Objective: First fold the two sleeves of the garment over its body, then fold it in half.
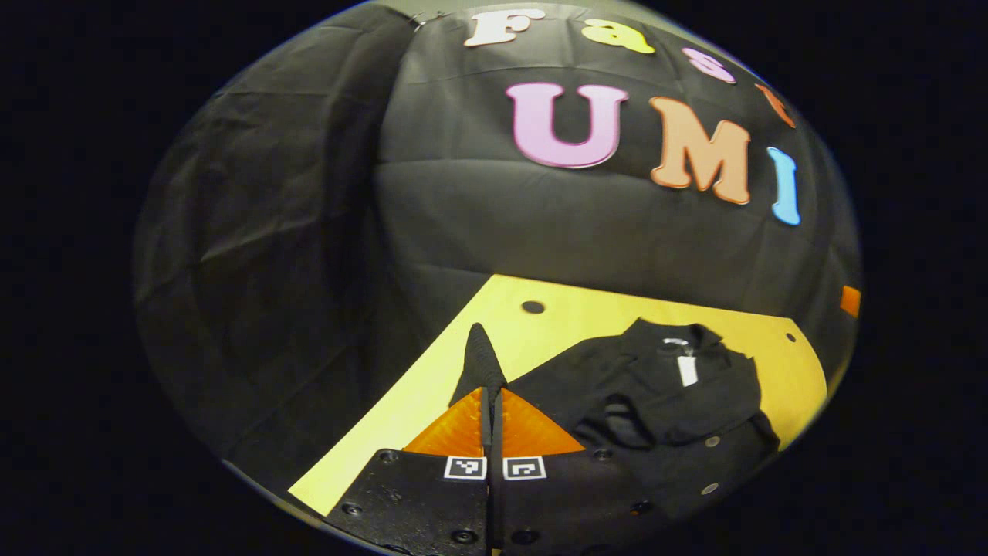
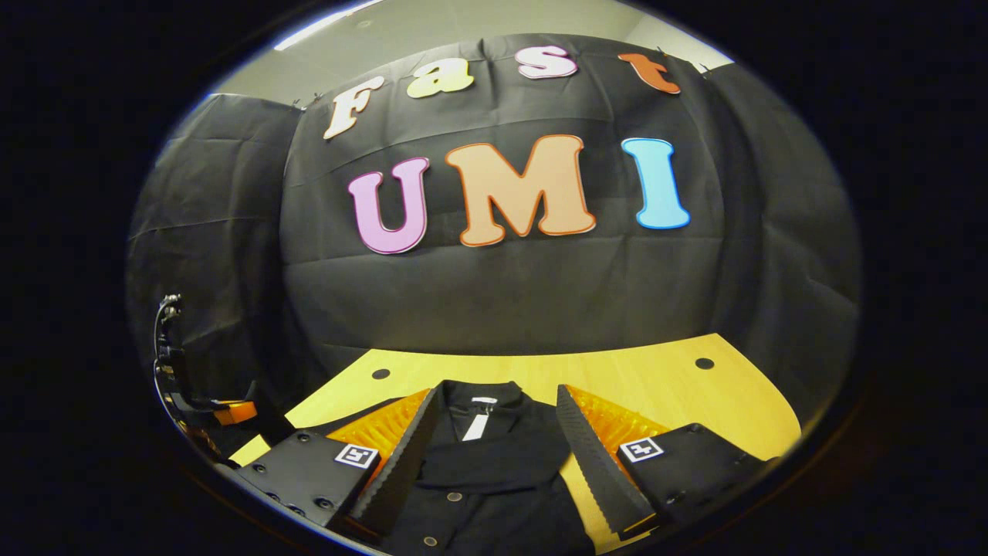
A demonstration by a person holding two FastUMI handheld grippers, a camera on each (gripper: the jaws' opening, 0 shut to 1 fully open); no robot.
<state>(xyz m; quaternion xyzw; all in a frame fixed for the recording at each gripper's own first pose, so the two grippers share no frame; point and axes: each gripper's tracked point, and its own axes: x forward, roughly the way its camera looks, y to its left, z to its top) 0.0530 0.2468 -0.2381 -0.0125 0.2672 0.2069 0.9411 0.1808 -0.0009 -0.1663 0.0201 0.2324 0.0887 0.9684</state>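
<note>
A black buttoned garment [image 1: 664, 394] lies on the yellow wooden table [image 1: 540, 324], collar toward the far wall, with a white tag at the neck. In the left gripper view my left gripper [image 1: 480, 340] is shut, its fingers pressed together just left of the garment's near shoulder. Black on black hides whether any cloth sits between them. In the right gripper view my right gripper [image 2: 500, 398] stands open above the garment [image 2: 494, 479], one finger on each side of the collar. The left gripper [image 2: 220, 413] also shows far off at the table's left edge.
The table [image 2: 656, 386] has small round holes [image 2: 704, 363] near its far corners. Black cloth walls close in the back and both sides. A small orange object [image 1: 849, 300] sits at the far right by the wall.
</note>
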